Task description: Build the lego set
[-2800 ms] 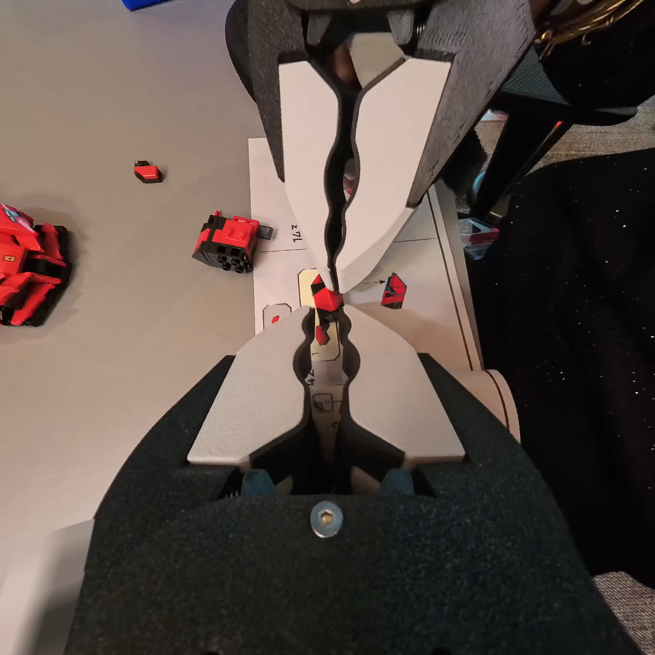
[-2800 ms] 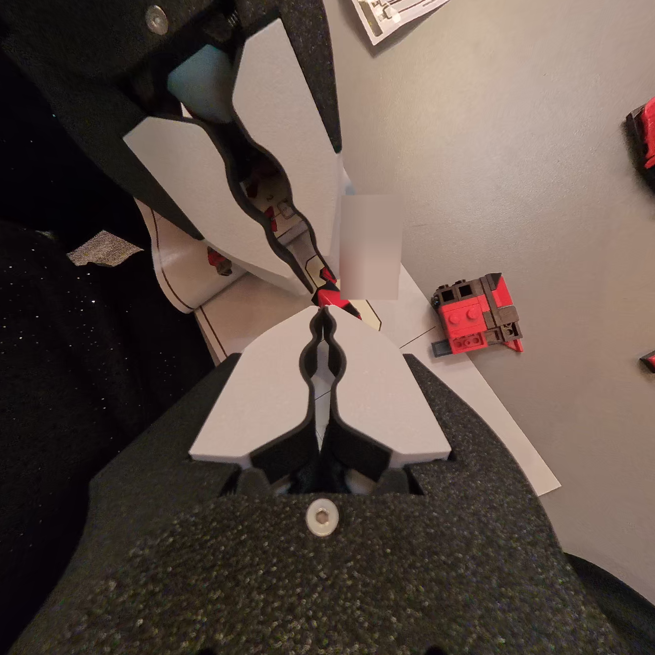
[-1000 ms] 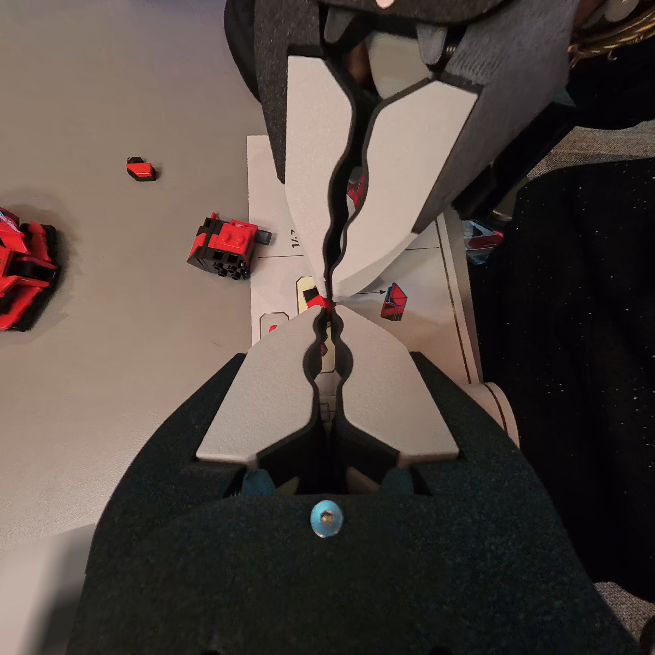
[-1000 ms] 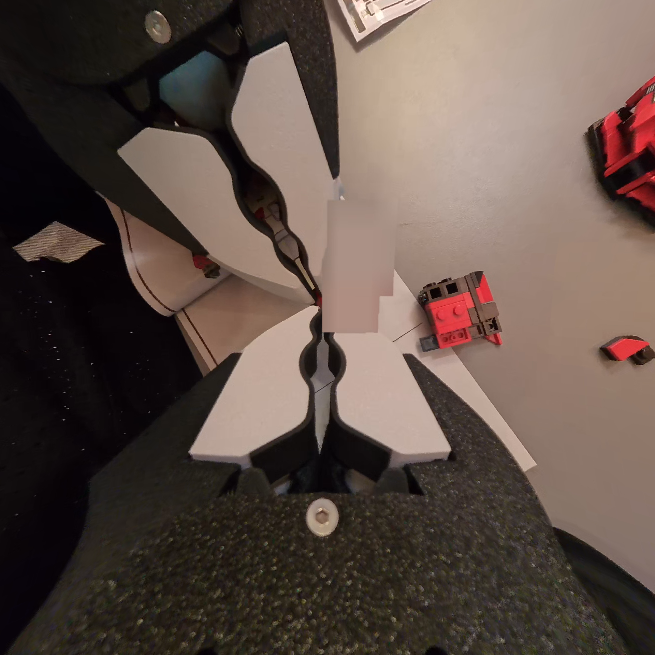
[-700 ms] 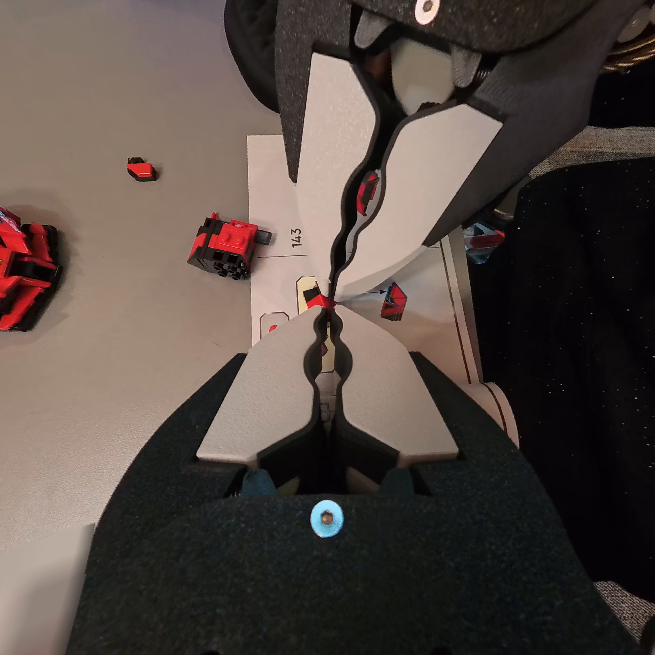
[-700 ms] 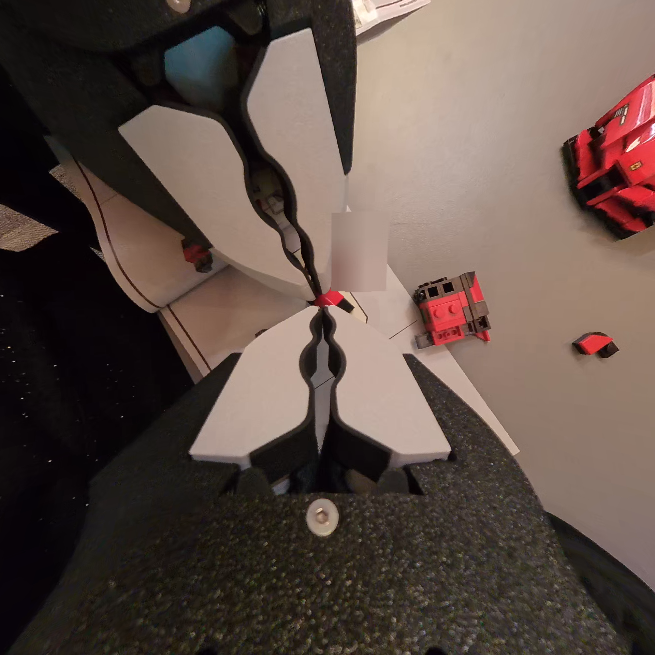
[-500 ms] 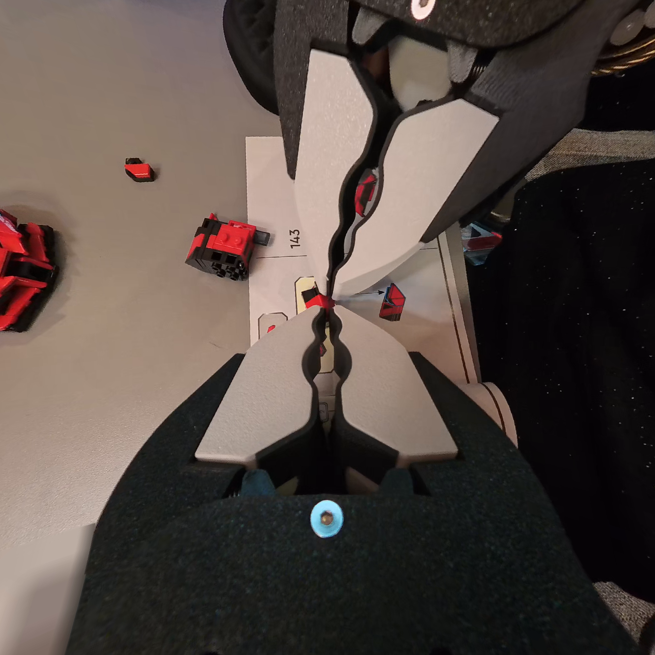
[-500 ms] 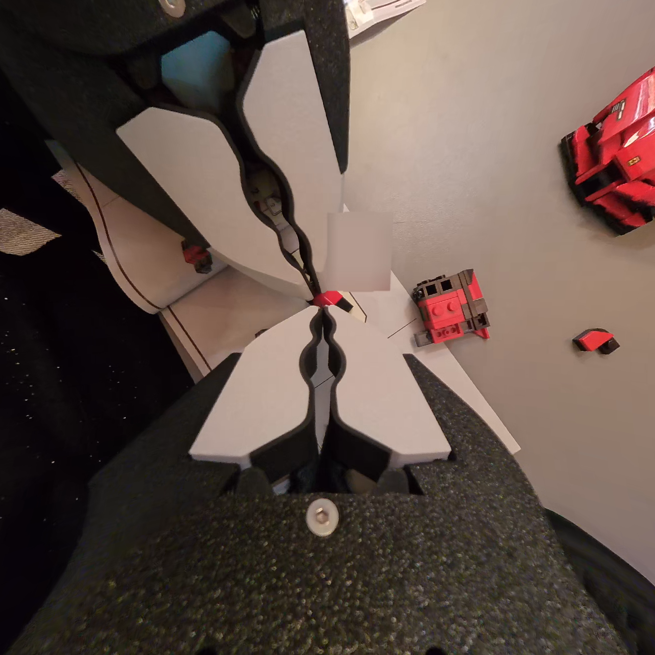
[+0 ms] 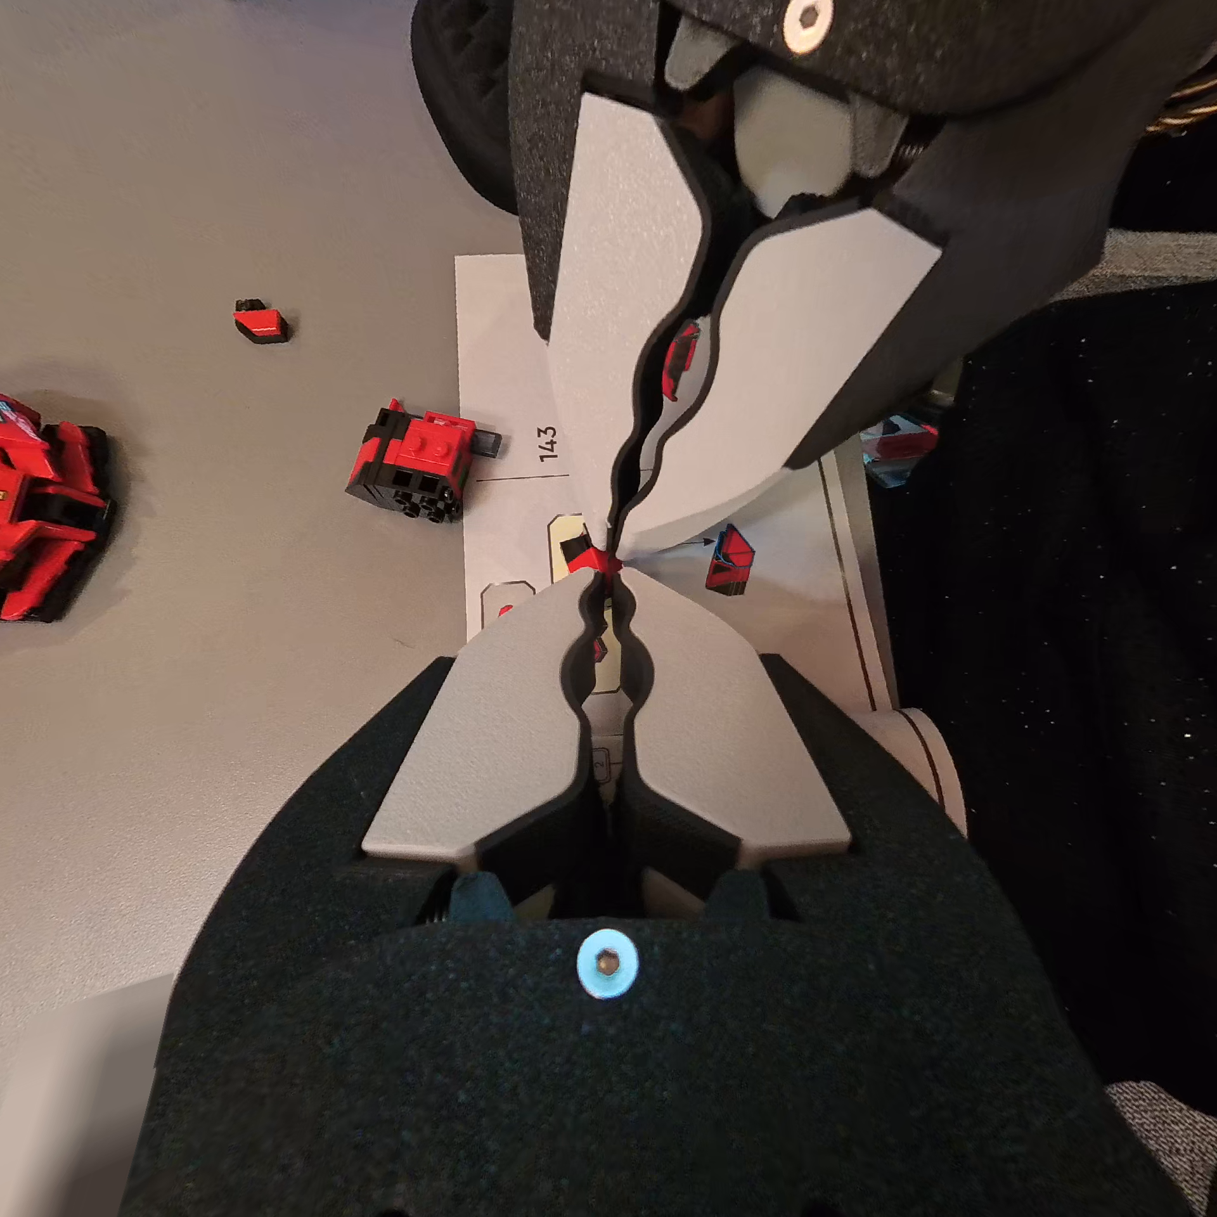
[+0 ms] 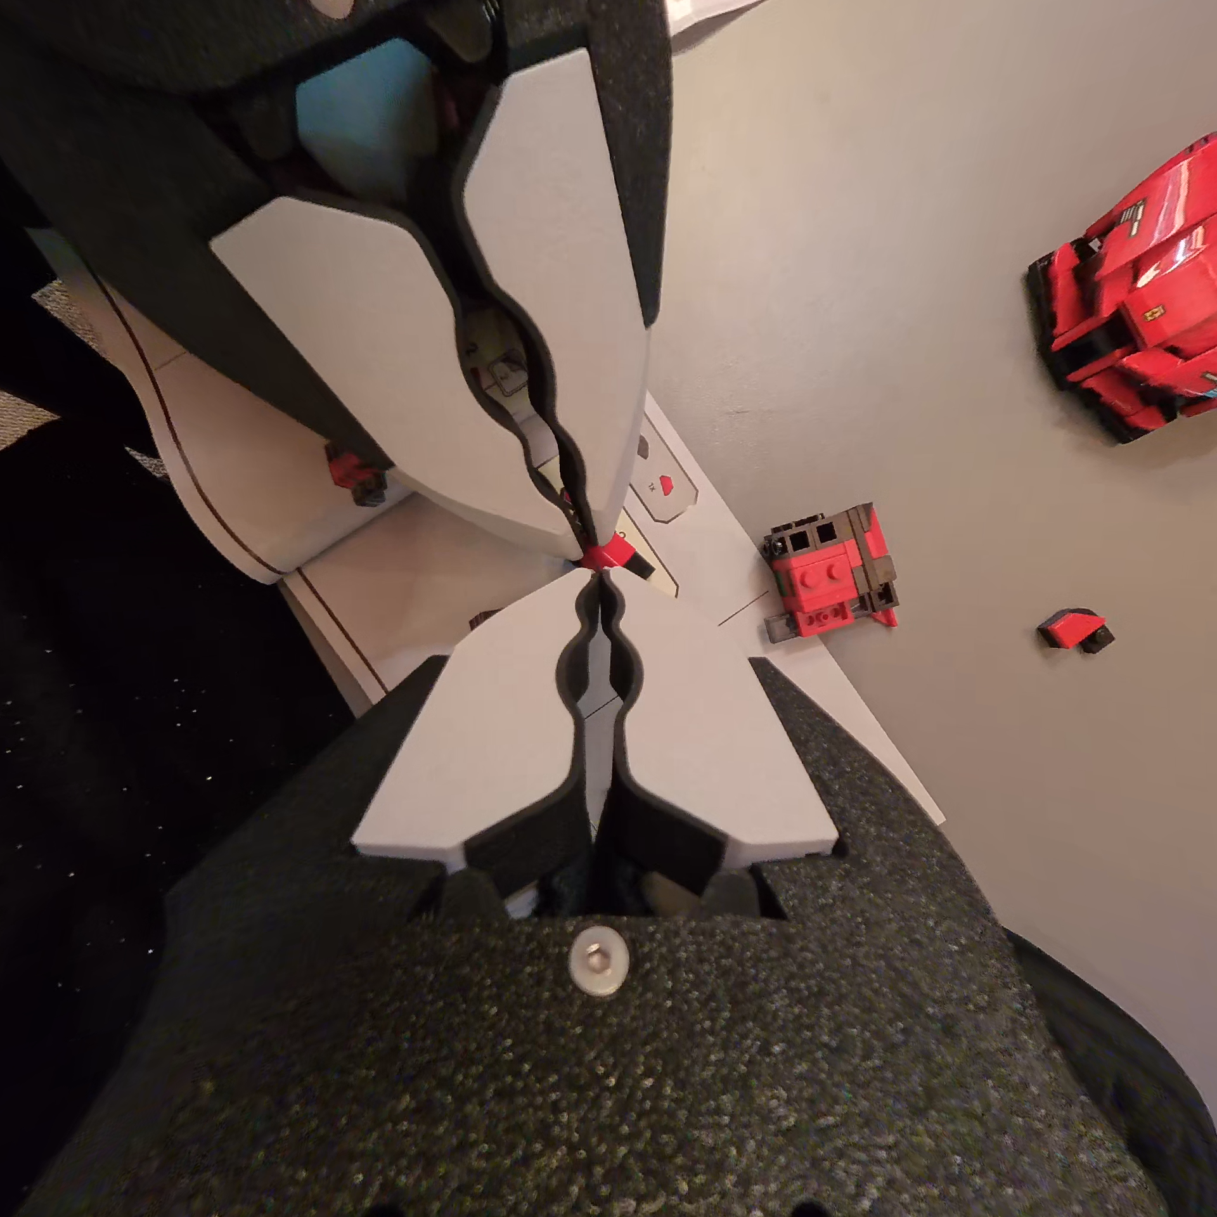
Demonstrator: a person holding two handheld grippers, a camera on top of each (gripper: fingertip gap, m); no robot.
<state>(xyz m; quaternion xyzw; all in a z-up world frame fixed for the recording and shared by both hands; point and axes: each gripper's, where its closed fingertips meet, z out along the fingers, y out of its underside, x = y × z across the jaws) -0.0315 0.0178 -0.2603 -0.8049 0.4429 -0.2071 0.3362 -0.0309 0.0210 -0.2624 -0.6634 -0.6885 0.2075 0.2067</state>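
Left tongs [image 9: 606,574] and right tongs [image 10: 598,574]: tip to tip above the instruction booklet [image 9: 507,369], both pinched on one small red piece [image 9: 598,561]. Red-and-black sub-assembly [image 9: 415,464], loose red slope piece [image 9: 260,323], red car [image 10: 1146,329]: on the grey counter [image 9: 197,164].

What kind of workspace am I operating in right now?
Probably a hobby desk or home tabletop: a plain grey table with an open paper instruction booklet at its edge, a part-built red and black brick car, a small red and black brick sub-assembly, and speckled dark carpet beside it.
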